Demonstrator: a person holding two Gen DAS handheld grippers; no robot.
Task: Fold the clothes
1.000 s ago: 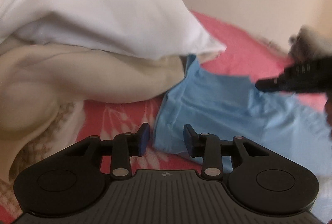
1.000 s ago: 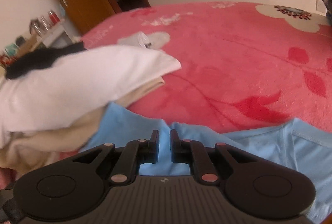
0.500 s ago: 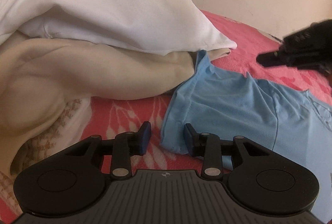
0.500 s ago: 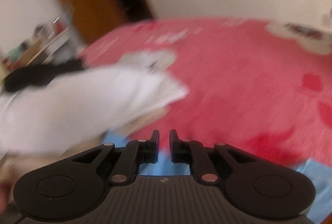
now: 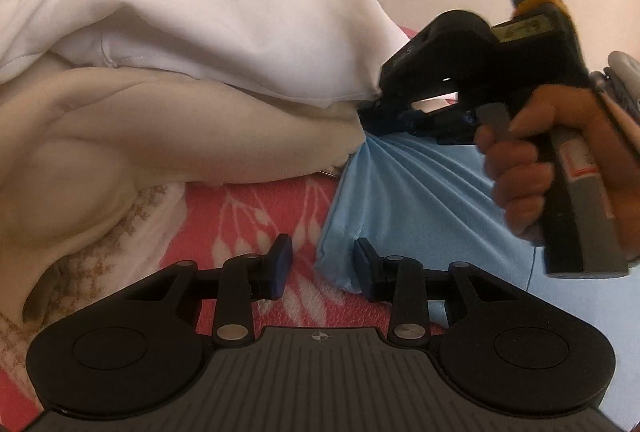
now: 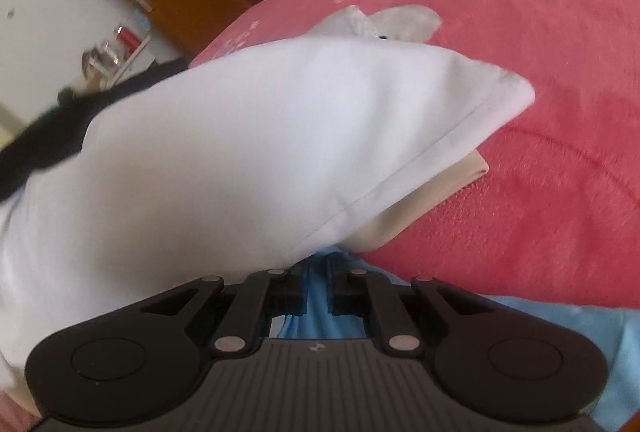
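A blue garment [image 5: 420, 200] lies on the pink bed [image 6: 540, 112], its far corner tucked against a pile of white cloth [image 5: 224, 20] over cream cloth [image 5: 168, 136]. The right gripper [image 5: 370, 112], held in a hand [image 5: 532, 152], has its jaws closed on that far corner, where the fabric bunches into radiating pleats. The left gripper [image 5: 322, 266] sits low at the near corner of the blue garment; its jaws stand apart, with the folded edge between them and only the right pad touching.
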